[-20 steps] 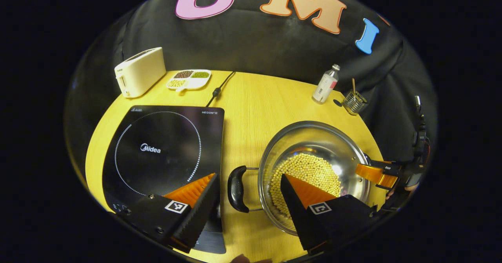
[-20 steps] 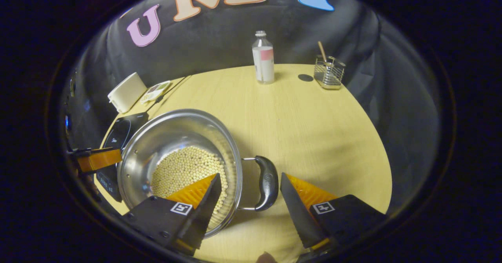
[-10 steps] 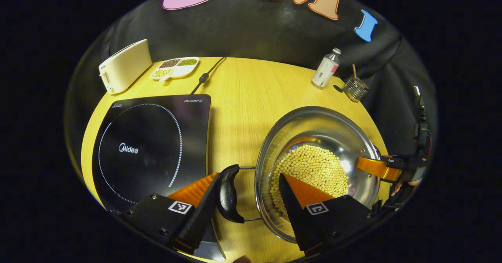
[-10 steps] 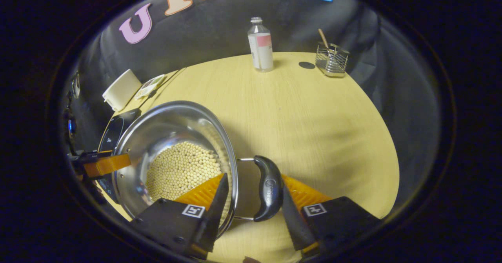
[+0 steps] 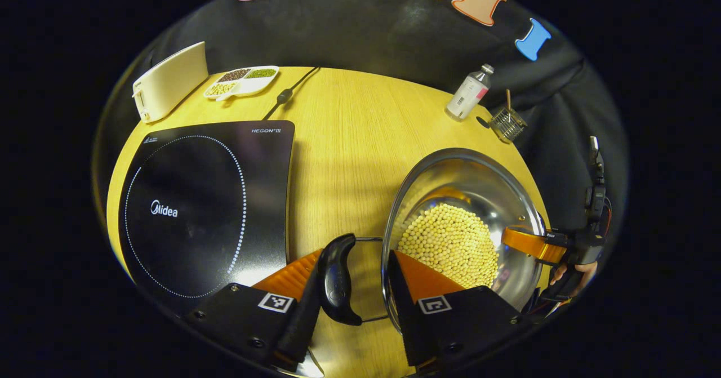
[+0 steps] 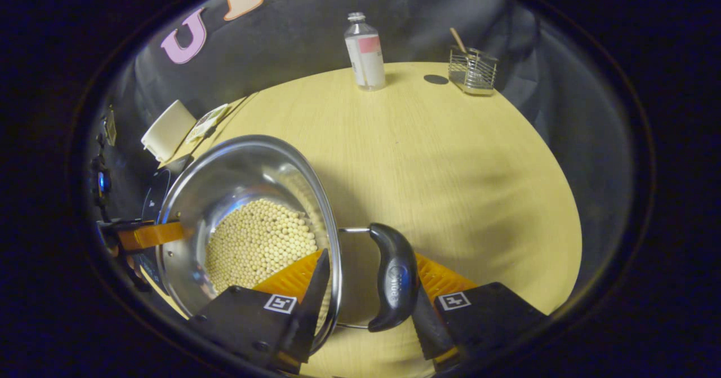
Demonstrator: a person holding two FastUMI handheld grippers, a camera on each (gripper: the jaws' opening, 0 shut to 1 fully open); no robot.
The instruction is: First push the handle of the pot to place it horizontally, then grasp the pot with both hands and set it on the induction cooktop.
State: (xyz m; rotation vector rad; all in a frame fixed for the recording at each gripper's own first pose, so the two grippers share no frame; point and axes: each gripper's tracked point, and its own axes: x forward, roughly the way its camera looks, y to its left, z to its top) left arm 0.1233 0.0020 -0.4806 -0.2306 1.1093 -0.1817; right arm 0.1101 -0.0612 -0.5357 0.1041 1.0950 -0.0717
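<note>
A steel pot (image 5: 479, 181) holding pale beans stands on the yellow table, right of the black induction cooktop (image 5: 197, 198). My left gripper (image 5: 355, 254) is shut on the pot: one finger lies against the outside of the black left handle (image 5: 338, 279), the other sits inside the rim. My right gripper (image 6: 369, 257) holds the opposite side the same way, with the right handle (image 6: 395, 276) and the pot (image 6: 236, 169) wall between its fingers. Both handles lie level. That right gripper (image 5: 535, 243) also shows at the pot's far side in the left gripper view.
A cream toaster (image 5: 169, 79), a divided dish of beans (image 5: 239, 80) and the cooktop's cable (image 5: 287, 93) stand at the table's back left. A bottle (image 5: 466, 93) and a wire basket (image 5: 508, 124) stand at the back right. Bare table (image 5: 338, 152) separates pot and cooktop.
Both grippers have moved in over the pot's handles and narrowed from wide open until each clamps a handle and the pot wall.
</note>
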